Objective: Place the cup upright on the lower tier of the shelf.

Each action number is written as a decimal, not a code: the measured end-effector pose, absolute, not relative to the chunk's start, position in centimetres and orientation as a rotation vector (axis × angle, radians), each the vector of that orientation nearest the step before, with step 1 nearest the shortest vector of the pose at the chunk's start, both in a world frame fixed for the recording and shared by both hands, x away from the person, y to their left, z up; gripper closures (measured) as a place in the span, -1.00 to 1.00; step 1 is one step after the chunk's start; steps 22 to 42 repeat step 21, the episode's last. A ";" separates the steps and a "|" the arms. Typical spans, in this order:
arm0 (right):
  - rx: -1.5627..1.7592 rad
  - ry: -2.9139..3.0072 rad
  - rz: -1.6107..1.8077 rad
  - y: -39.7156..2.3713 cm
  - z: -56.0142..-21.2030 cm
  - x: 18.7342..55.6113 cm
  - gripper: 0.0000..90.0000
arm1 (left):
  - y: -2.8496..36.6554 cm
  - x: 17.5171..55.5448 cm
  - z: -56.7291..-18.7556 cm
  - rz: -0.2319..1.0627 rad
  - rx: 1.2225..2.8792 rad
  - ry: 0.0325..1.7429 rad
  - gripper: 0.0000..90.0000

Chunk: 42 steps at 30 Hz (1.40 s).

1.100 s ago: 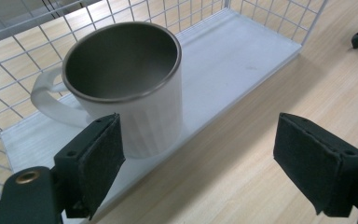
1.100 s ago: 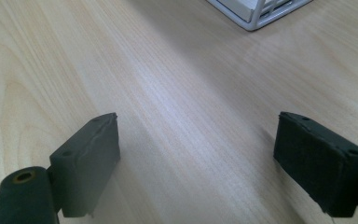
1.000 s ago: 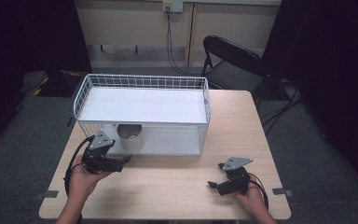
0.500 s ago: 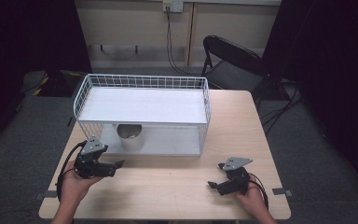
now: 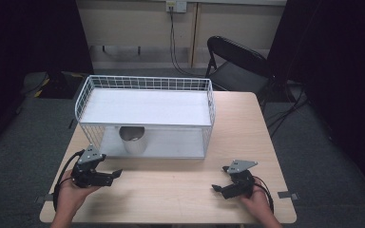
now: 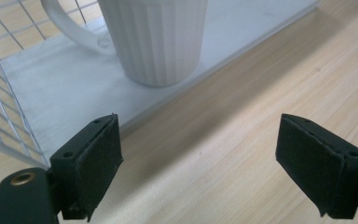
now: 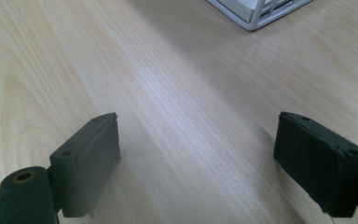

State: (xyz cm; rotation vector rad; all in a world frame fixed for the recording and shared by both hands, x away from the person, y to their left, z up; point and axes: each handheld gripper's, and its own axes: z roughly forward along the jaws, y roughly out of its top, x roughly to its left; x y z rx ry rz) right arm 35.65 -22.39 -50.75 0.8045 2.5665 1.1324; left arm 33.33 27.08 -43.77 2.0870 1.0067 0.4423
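High view, left to right: the left claw rests on the bench, released and empty. The mug stands upright on the lower shelf of the wire rack, ahead of that claw and slightly to its right. Left gripper view: the mug sits beyond the spread jaws, handle turned to the left. The right claw, also released, lies well apart from the mug. The left claw is the nearer.

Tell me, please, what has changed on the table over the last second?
The left gripper drew back from the mug on the rack's lower shelf toward the table's near edge, jaws open and empty. The right gripper, mug and wire rack stayed put.
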 end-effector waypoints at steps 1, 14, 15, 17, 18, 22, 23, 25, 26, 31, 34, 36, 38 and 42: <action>0.805 2.566 1.132 -22.4 -50.7 35.7 -0.70 | 27.2 33.3 -44.0 0.439 2.091 1.006 -0.69; 0.805 2.566 1.129 -22.4 -50.7 35.6 -0.71 | 28.6 32.8 -47.1 0.399 2.119 1.060 -0.69; 0.805 2.566 1.129 -22.4 -50.7 35.6 -0.71 | 28.7 32.8 -47.4 0.400 2.124 1.065 -0.69; 0.807 2.565 1.126 -22.4 -50.7 35.6 -0.71 | 29.0 32.9 -48.1 0.384 2.121 1.091 -0.69; 0.809 2.562 1.124 -22.4 -50.7 35.6 -0.71 | 29.2 32.9 -48.4 0.381 2.128 1.104 -0.70; 0.809 2.562 1.123 -22.4 -50.7 35.6 -0.71 | 29.7 33.0 -49.4 0.388 2.129 1.149 -0.71; 0.809 2.562 1.123 -22.4 -50.7 35.6 -0.71 | 29.7 33.0 -49.4 0.388 2.129 1.149 -0.71; 0.809 2.562 1.123 -22.4 -50.7 35.6 -0.71 | 29.7 33.0 -49.4 0.388 2.129 1.149 -0.71; 0.809 2.562 1.123 -22.4 -50.7 35.6 -0.71 | 29.7 33.0 -49.4 0.388 2.129 1.149 -0.71; 0.809 2.562 1.123 -22.4 -50.7 35.6 -0.71 | 29.7 33.0 -49.4 0.388 2.129 1.149 -0.71; 0.809 2.562 1.123 -22.4 -50.7 35.6 -0.71 | 29.7 33.0 -49.4 0.388 2.129 1.149 -0.71; 0.809 2.562 1.123 -22.4 -50.7 35.6 -0.71 | 29.7 33.0 -49.4 0.388 2.129 1.149 -0.71; 0.809 2.562 1.123 -22.4 -50.7 35.6 -0.71 | 29.7 33.0 -49.4 0.388 2.129 1.149 -0.71; 0.809 2.562 1.123 -22.4 -50.7 35.6 -0.71 | 29.7 33.0 -49.4 0.388 2.129 1.149 -0.71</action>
